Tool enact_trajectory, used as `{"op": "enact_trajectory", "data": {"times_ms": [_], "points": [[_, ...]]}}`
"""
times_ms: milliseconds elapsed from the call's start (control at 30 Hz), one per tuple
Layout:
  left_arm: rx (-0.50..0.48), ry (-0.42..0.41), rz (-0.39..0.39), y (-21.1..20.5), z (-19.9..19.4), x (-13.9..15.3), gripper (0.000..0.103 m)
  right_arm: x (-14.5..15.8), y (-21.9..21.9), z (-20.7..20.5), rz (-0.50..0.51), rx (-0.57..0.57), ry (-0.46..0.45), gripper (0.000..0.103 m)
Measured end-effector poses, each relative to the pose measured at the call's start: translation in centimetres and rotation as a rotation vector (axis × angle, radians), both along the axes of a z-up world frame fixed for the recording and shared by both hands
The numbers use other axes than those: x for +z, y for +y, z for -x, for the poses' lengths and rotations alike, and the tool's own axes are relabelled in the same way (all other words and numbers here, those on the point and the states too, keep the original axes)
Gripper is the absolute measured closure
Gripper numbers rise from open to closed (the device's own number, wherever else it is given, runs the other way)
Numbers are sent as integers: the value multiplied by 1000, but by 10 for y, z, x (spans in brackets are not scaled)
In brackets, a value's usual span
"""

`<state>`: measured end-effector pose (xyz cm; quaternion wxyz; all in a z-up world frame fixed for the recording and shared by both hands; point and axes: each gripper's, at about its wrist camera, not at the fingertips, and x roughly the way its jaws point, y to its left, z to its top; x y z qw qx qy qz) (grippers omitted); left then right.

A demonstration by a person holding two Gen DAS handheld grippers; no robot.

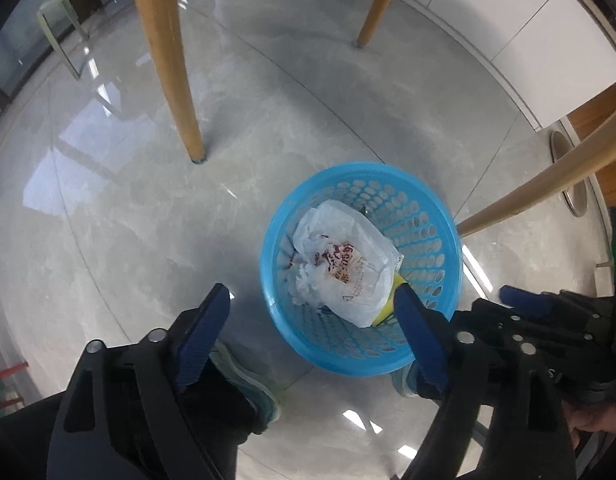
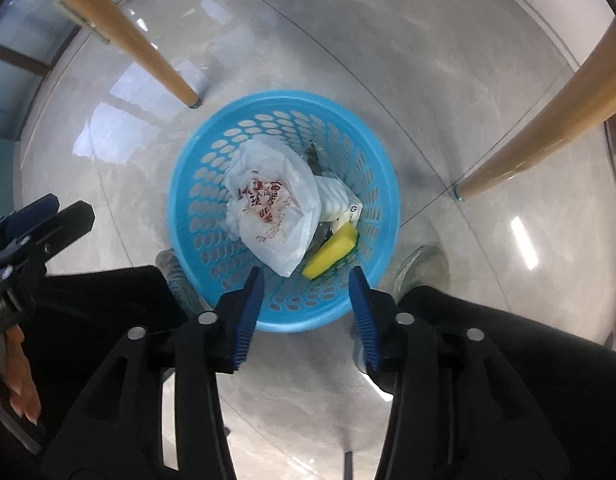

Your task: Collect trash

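Note:
A blue perforated basket (image 1: 432, 216) (image 2: 187, 216) stands on the grey floor. Inside lie a crumpled white plastic bag with red print (image 1: 348, 260) (image 2: 271, 204), a yellow sponge (image 2: 332, 250) (image 1: 388, 312), and a white carton (image 2: 336, 196). My left gripper (image 1: 312, 296) is open and empty, held above the basket's near-left rim. My right gripper (image 2: 308, 280) is open and empty, above the basket's near rim. The right gripper also shows at the right edge of the left wrist view (image 1: 520, 300), and the left gripper at the left edge of the right wrist view (image 2: 47, 216).
Wooden furniture legs (image 1: 167, 60) (image 1: 548, 184) (image 2: 135, 44) (image 2: 548, 148) stand around the basket. The person's shoes (image 1: 243, 372) (image 2: 424, 268) and dark trousers are close to the basket. A white cabinet (image 1: 528, 32) is at the far right.

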<state>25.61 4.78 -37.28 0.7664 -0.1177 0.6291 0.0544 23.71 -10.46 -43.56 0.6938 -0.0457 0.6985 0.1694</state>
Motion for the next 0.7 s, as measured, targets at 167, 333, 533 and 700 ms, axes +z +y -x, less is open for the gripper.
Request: {"op": "enact_trajectory", "data": {"times_ms": [167,333,533,700], "points": [[40,-23,36,8,23,21,20,35,-9,15,-31,21,-44,54],[54,-105,27,6,44,59,10,71,-17,36,-43,45,-108,43],[-8,-166,14,-10,86,92,6,111,-29,66,-57,71,-186,30],[-57,-189,-2,-18,116,110,6,135,-36,91,-71,108,-232,15]]}}
